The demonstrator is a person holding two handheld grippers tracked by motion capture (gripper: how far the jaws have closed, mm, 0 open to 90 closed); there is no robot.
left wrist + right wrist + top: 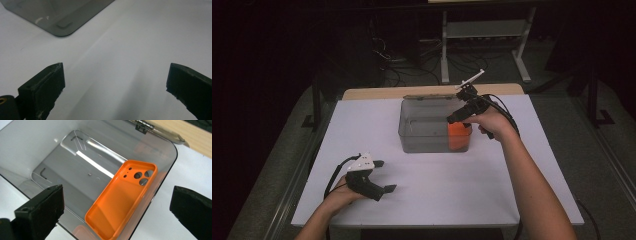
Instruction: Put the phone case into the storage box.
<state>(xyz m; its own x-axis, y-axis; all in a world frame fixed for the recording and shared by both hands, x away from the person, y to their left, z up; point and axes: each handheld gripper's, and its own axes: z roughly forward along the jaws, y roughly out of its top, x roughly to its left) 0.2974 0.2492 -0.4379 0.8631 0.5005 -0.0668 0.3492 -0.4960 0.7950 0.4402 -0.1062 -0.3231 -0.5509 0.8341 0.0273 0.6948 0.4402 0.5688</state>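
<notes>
An orange phone case [457, 137] lies inside a clear grey plastic box [422, 140], tilted against its right wall, camera holes toward the back [122, 197]. My right gripper [457, 119] hovers over the box's right side, above the case. Its jaws stand wide open [117, 202] and touch nothing. My left gripper [384, 176] rests low over the white table [437, 200] at the near left, open and empty [113, 80]. A corner of the box [62, 20] lies ahead of it.
The box stands at the back middle of the table, with a hinge [142, 126] on its far rim. A wooden strip [377, 92] runs along the table's far edge. Behind it are a metal stand [482, 30] and cables on the floor.
</notes>
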